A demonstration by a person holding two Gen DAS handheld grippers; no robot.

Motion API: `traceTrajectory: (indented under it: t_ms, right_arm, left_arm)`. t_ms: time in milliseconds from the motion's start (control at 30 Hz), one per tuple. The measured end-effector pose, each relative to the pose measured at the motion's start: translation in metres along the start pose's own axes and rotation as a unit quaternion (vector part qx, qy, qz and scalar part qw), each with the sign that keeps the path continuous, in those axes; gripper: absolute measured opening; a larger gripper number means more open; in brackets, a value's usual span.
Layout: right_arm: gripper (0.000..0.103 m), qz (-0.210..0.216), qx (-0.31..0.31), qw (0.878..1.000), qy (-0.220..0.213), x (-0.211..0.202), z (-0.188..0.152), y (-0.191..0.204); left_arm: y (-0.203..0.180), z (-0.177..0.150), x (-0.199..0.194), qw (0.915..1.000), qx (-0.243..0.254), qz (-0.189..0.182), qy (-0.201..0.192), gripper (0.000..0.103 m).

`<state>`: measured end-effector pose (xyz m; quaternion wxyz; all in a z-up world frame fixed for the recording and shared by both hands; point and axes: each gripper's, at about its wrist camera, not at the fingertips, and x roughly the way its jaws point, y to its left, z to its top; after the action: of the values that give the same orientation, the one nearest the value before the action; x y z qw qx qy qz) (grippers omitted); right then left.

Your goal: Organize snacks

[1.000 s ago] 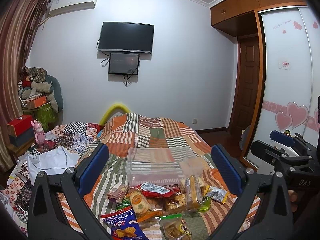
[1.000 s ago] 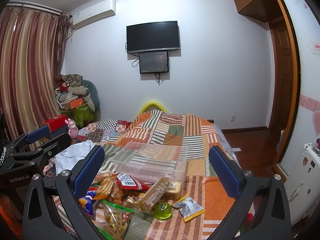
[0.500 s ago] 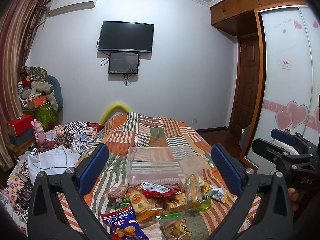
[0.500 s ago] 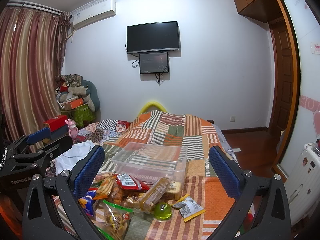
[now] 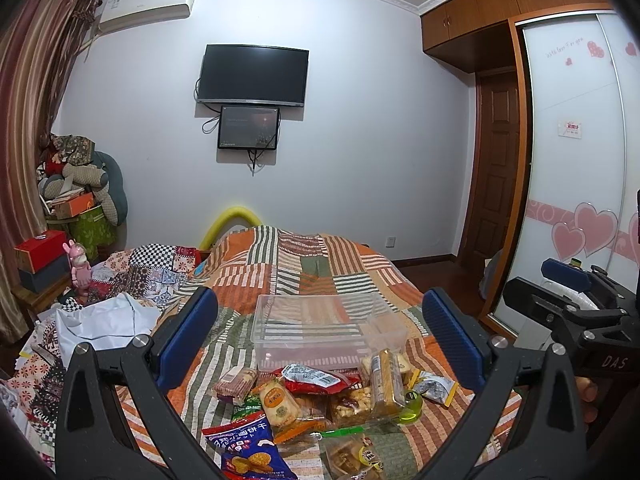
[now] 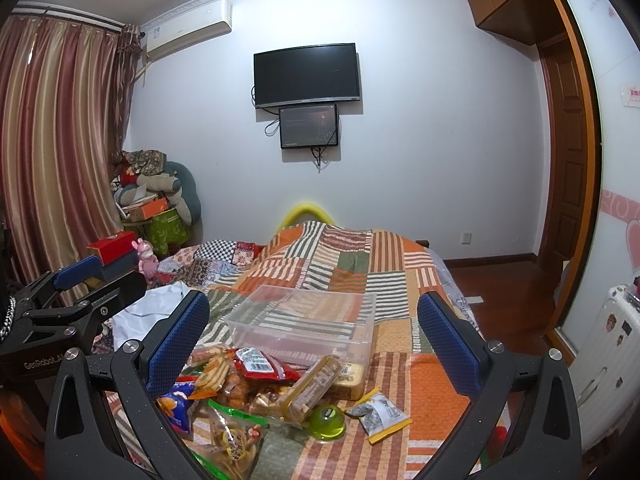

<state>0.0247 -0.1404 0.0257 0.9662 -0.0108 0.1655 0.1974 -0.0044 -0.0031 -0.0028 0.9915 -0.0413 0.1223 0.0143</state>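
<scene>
Nothing sorted yet, I judge: my left gripper point(image 5: 320, 344) and right gripper point(image 6: 312, 340) both gape wide and empty, clear rectangular plastic bin point(image 5: 320, 326) bare mid-frame, heap of wrapped snack packets point(image 5: 320, 396) below it on the striped patchwork bedspread point(image 5: 320, 264).

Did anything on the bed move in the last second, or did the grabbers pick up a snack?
Nothing visibly changed. The left gripper and right gripper still hover open and hold nothing. The clear plastic box is still empty on the striped patchwork quilt, and the pile of snack packets lies in front of it as before.
</scene>
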Motion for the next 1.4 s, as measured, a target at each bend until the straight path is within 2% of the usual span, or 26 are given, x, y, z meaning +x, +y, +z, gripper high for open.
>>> traceTrajectory:
  t_ms: [533, 767, 1000, 1167, 1400]
  right_arm:
    - [0.103, 0.003, 0.003, 1.0, 0.005, 0.002, -0.002, 0.001]
    - [0.103, 0.001, 0.006, 1.0, 0.024, 0.014, -0.008, -0.006]
    - [0.103, -0.003, 0.009, 0.998, 0.069, 0.038, -0.02, -0.017]
    - [0.103, 0.007, 0.037, 0.993, 0.112, 0.061, -0.033, -0.03]
    - [0.084, 0.012, 0.066, 0.983, 0.168, 0.09, -0.052, -0.046]
  left_arm:
    - [0.002, 0.003, 0.0, 1.0, 0.002, 0.002, 0.001, 0.103]
    - [0.007, -0.005, 0.012, 0.9996, 0.012, 0.027, 0.004, 0.103]
    - [0.028, -0.022, 0.045, 0.9975, 0.019, 0.034, 0.059, 0.103]
    - [0.048, -0.045, 0.074, 0.9917, 0.009, 0.028, 0.125, 0.085]
    - [0.083, -0.075, 0.108, 0.9797, -0.025, 0.028, 0.197, 0.076]
